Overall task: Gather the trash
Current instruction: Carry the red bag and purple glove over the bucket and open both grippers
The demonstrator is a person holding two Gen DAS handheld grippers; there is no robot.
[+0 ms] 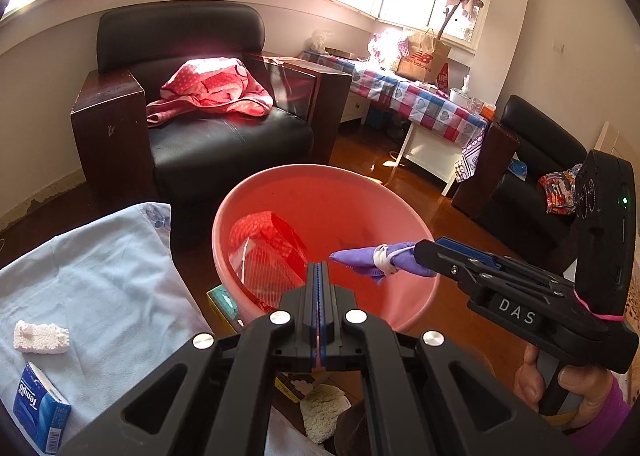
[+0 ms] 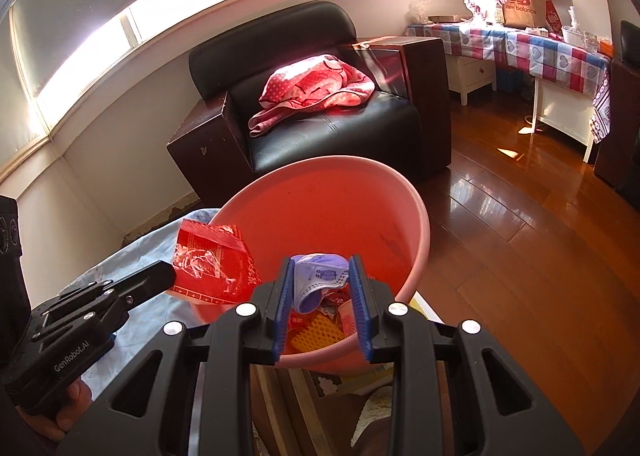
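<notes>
A pink plastic basin (image 1: 320, 175) (image 2: 420, 223) sits below both grippers. My left gripper (image 1: 319, 264) (image 2: 170, 274) is shut on a red and clear plastic wrapper (image 1: 272, 248) (image 2: 212, 264), which hangs over the basin's left rim. My right gripper (image 2: 323, 260) (image 1: 420, 250) is shut on a crumpled purple face mask (image 2: 318, 276) (image 1: 372, 258) with a white ear loop, held above the basin's inside. A yellow mesh piece (image 2: 316, 330) and other wrappers lie at the basin's bottom.
A light blue cloth (image 1: 100, 268) at the left carries a blue tissue pack (image 1: 40, 412) and a white foam piece (image 1: 40, 338). Behind the basin stands a black armchair (image 1: 224, 143) with a pink blanket (image 1: 212, 89). A checked-cloth table (image 1: 420, 103) and wooden floor (image 2: 520, 248) lie to the right.
</notes>
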